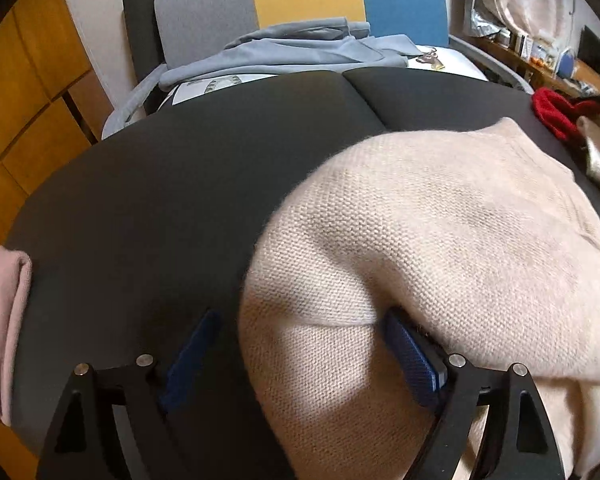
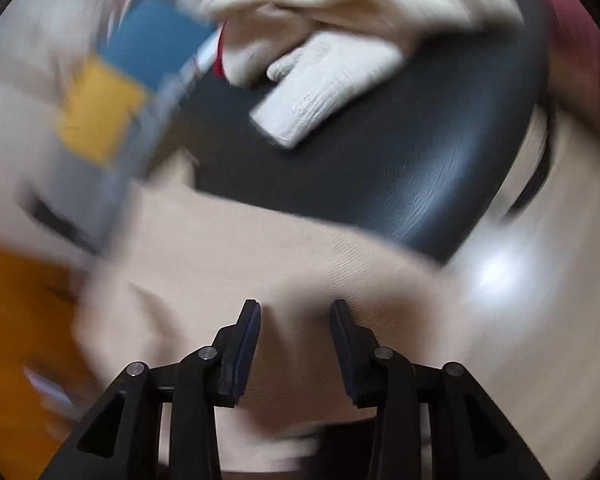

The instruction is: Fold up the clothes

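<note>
Beige sweater (image 1: 440,240) lies on black table (image 1: 160,200), right of middle. My left gripper (image 1: 300,336) spread wide around bunched near edge, so I can pinch it. My right gripper (image 2: 296,320) partly apart over sweater, view blurry, gripping nothing.

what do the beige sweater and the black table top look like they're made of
The beige sweater looks like soft knitted wool or a wool blend: a fine looped weave shows, with fuzzy fibres along its edge. The black table top looks like a matte hard board, perhaps laminate or painted wood; the right wrist view shows a faint grain-like sheen, though blurred.
</note>
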### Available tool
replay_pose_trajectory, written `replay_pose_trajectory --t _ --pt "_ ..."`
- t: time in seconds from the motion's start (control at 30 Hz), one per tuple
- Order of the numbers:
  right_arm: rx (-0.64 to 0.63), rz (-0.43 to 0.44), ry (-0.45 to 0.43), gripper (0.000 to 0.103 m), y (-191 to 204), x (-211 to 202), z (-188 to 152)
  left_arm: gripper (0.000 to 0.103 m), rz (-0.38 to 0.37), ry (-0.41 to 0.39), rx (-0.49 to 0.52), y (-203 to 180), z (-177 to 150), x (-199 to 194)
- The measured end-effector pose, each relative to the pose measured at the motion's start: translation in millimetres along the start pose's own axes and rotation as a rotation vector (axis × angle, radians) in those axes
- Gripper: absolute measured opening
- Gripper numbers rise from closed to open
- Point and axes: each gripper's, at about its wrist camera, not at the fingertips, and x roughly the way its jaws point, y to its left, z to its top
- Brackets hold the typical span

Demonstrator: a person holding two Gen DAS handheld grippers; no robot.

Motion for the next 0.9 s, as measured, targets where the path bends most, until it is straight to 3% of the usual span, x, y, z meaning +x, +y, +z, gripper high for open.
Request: replay_pose_trajectory --t 0.07,0.17,0.27,0.4,0.5,0.57,0.63,0.67,0.7,0.77,0.9 --pt "-0.143 -0.091 -0.016 0.046 22 10 -1 0.090 0.023 -0.005 0.017 -5 2 1" --pt "-0.235 -0.152 -0.043 0.052 46 19 7 0.094 0.051 -0.016 0.033 -9 5 4" --pt "-0.331 -0.188 -0.076 0.052 70 32 21 0.101 0.065 -0.013 0.000 -8 13 11" --pt "-0.430 -0.217 -0.132 0.050 98 56 45 0.102 0.068 -0.021 -0.015 -8 19 16" --pt "-0.447 -0.199 -0.189 0.032 97 65 56 0.102 0.069 -0.031 -0.017 -8 21 17" --pt "-0.443 -0.176 -0.219 0.011 101 71 61 0.101 0.070 -0.037 -0.018 -9 23 18" --pt "-0.409 -0.120 -0.224 0.009 82 67 61 0.087 0.033 -0.047 -0.011 -7 22 15" --pt "-0.356 -0.059 -0.212 0.008 77 67 67 0.071 0.009 -0.053 -0.003 -6 20 12" --pt "-0.272 0.026 -0.188 0.008 67 66 73 0.055 0.001 -0.061 0.008 -6 18 8" --pt "-0.104 0.194 -0.142 0.008 48 65 86 0.043 -0.015 -0.076 0.030 -6 15 0" --pt "0.113 0.524 -0.110 0.008 41 52 91 0.047 -0.059 -0.095 -0.011 13 6 -18"
